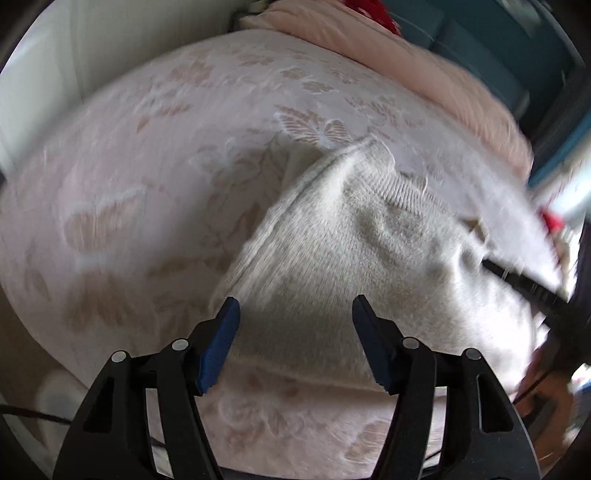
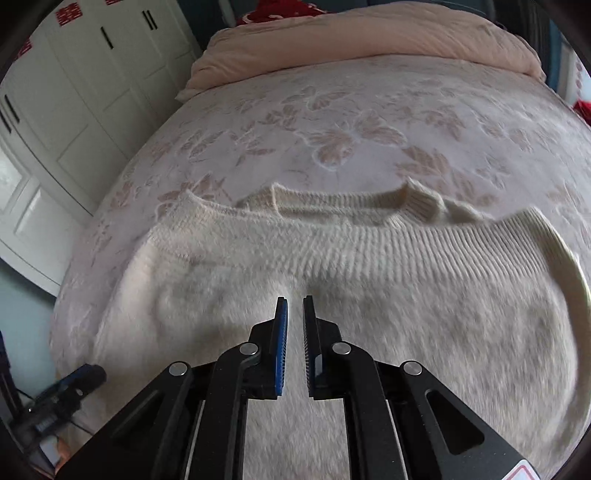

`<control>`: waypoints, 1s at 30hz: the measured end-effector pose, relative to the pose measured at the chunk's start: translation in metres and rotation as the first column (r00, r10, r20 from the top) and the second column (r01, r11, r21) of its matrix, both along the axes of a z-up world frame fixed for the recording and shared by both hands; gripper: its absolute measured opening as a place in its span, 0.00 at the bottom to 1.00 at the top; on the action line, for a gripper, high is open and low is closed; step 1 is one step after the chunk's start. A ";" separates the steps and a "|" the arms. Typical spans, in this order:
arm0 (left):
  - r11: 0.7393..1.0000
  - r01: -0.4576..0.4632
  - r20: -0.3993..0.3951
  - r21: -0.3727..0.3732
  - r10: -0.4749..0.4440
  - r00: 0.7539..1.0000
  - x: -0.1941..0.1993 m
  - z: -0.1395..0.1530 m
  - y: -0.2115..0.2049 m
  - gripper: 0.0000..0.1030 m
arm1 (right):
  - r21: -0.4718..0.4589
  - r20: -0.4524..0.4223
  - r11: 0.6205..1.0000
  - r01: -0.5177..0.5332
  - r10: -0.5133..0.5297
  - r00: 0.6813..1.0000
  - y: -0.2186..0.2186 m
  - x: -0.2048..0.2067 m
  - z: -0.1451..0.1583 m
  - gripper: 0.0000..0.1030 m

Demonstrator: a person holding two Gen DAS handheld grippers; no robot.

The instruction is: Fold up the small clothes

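A cream fuzzy knit sweater [image 1: 332, 266] lies partly folded on the bed, its ribbed hem showing in the right wrist view [image 2: 406, 251]. My left gripper [image 1: 295, 314] is open and empty, just above the sweater's near edge. My right gripper [image 2: 295, 306] hovers over the sweater's middle with its jaws nearly together, a narrow gap between the pads and nothing held. The right gripper's black finger also shows at the right edge of the left wrist view [image 1: 524, 284], resting on the sweater.
The bed has a pink floral cover [image 2: 332, 129]. A folded peach duvet [image 2: 369, 40] lies at the far end. White wardrobe doors [image 2: 74, 92] stand to the left. Something red [image 2: 280, 7] lies behind the duvet.
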State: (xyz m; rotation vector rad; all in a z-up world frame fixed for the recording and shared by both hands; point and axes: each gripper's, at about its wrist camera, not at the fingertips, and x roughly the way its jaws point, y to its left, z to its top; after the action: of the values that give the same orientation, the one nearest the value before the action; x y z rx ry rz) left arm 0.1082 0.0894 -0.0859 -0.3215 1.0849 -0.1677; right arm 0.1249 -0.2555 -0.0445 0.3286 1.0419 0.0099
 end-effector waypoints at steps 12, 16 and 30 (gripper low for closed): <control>0.887 -0.295 -0.155 -0.354 0.255 0.954 0.002 -0.044 0.029 0.42 | 0.015 -0.077 0.999 -0.035 0.036 0.996 0.012 -0.023 -0.044 0.11; 0.889 -0.252 -0.108 -0.382 0.228 0.968 0.013 -0.022 0.020 0.18 | 0.022 -0.050 0.999 -0.049 0.050 0.998 0.012 -0.025 -0.047 0.10; 0.933 0.307 0.251 -0.186 -0.257 0.933 -0.025 0.124 -0.183 0.16 | 0.213 0.067 0.976 -0.037 0.023 0.998 -0.030 -0.060 -0.040 0.08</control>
State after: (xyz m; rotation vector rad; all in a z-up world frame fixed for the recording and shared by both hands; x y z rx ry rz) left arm 0.0828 -0.0937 0.0381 -0.3363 0.8851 -0.5755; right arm 0.0650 -0.2854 -0.0843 0.5055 0.9841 0.1600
